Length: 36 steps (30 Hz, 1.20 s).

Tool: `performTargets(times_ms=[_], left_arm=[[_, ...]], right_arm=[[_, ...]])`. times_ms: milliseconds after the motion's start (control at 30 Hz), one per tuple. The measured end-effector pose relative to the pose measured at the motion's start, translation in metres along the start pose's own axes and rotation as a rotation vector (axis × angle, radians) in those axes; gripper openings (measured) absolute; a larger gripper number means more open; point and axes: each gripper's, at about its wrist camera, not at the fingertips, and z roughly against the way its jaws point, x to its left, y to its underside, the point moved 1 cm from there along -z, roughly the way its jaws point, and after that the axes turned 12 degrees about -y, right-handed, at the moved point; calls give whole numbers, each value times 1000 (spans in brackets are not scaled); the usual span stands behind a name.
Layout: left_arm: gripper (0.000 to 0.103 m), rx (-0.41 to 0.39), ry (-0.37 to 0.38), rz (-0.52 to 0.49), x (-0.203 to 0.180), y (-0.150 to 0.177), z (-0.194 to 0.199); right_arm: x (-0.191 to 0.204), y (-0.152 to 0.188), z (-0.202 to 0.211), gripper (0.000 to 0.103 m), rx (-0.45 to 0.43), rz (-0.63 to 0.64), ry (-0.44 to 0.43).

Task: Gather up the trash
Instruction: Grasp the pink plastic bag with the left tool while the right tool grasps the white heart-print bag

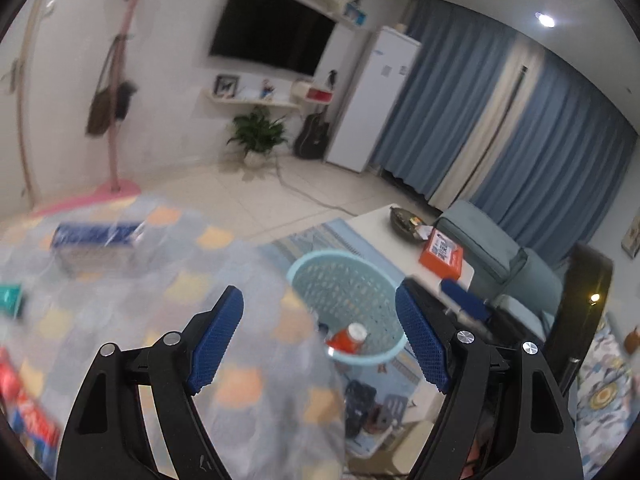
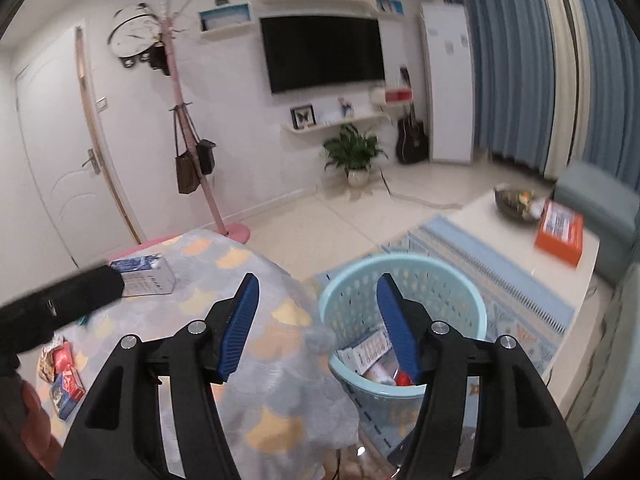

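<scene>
A light blue mesh basket (image 1: 344,284) stands on the floor beside a table draped in a grey cloth with orange patches (image 1: 160,292). In it lies a red item with a white cap (image 1: 350,338). My left gripper (image 1: 320,338) hovers open over the cloth's edge, nothing between its blue pads. The right wrist view shows the basket (image 2: 452,292) holding white cartons (image 2: 368,350) and something red (image 2: 404,378). My right gripper (image 2: 320,328) is open and empty above the basket's near side. A blue-and-white box (image 2: 144,274) and small packets (image 2: 64,372) lie on the cloth.
A white coffee table (image 2: 500,240) carries an orange box (image 2: 558,232) and a dark bowl (image 2: 514,200). A patterned rug (image 2: 520,300) lies under the basket, a sofa (image 2: 600,208) to the right. A pink coat stand (image 2: 208,184) rises behind the table. A hand (image 2: 32,420) shows at lower left.
</scene>
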Motion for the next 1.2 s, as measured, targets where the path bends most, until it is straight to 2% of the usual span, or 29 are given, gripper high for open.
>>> performTargets(times_ms=[100,200,300,467,567,633,700,833,933,1067,1200], left_arm=[[75,-6,-52,45,32,9,20],[75,-23,-121,103,72,21,42],[75,-64,-234,176,118,32,65],[75,-131,-417,338,200,42,107],[75,-144,-540,415,247,52,128],[75,-131,-572,460,274,60,137],[75,-120,-592,486,296,69,144],[75,-104,-588,521,332,86,153],[75,-83,-579,533,357,97,148],[73,-74,-606,540,375,111,142],[73,-79,-587,584,391,119,141]], right_arm=[[32,4,7,58,-24,69,0],[57,7,8,58,-24,104,-68],[85,9,8,58,-34,156,-152],[148,15,20,63,-139,300,-271],[181,15,17,64,-128,341,-368],[205,16,7,66,-79,342,-473],[225,18,-4,71,-26,339,-529],[285,37,-44,71,168,379,-628],[330,60,-77,71,282,436,-601],[361,83,-121,71,439,405,-671],[392,104,-147,70,499,453,-630]])
